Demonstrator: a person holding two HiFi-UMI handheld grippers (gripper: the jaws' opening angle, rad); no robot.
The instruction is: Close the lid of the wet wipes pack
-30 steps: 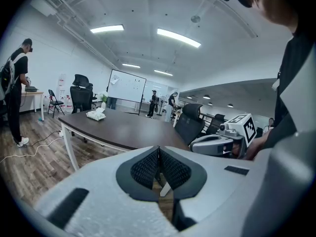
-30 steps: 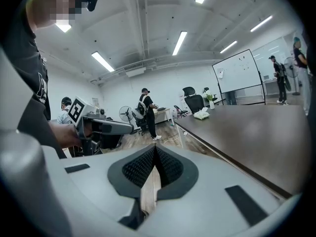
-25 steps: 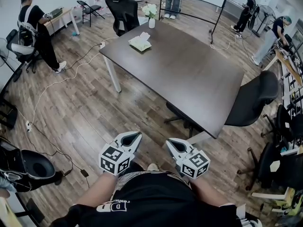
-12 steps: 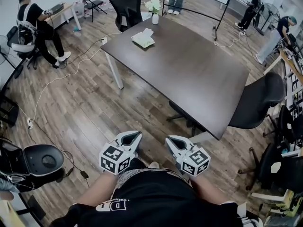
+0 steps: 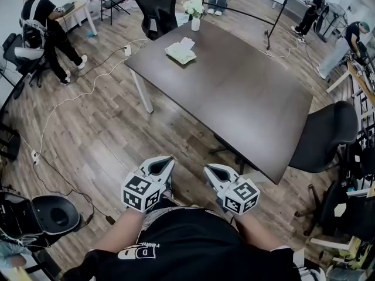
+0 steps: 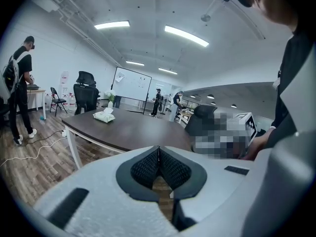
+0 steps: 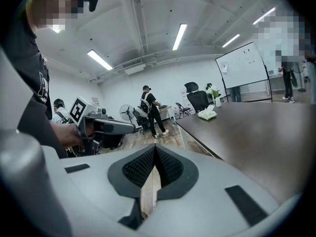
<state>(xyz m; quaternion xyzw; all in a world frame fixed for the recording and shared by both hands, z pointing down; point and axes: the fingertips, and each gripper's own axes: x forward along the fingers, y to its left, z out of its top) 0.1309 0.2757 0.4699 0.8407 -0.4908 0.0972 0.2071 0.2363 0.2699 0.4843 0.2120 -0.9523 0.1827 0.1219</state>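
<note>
The wet wipes pack (image 5: 180, 52) is pale green with a white sheet sticking up from its top; it lies at the far left end of the dark table (image 5: 234, 98). It shows small in the left gripper view (image 6: 104, 115) and the right gripper view (image 7: 207, 114). My left gripper (image 5: 165, 161) and right gripper (image 5: 210, 170) are held side by side close to my body, over the floor well short of the table. Both are shut with nothing between the jaws.
A white vase of flowers (image 5: 193, 9) stands beyond the pack. A black office chair (image 5: 325, 134) stands at the table's right side, another (image 5: 157, 7) at the far end. Cables (image 5: 76, 98) trail over the wooden floor at left. People stand around the room's edges.
The view has advanced toward the table, which now sits a little nearer. Both grippers keep their pose side by side and stay shut.
</note>
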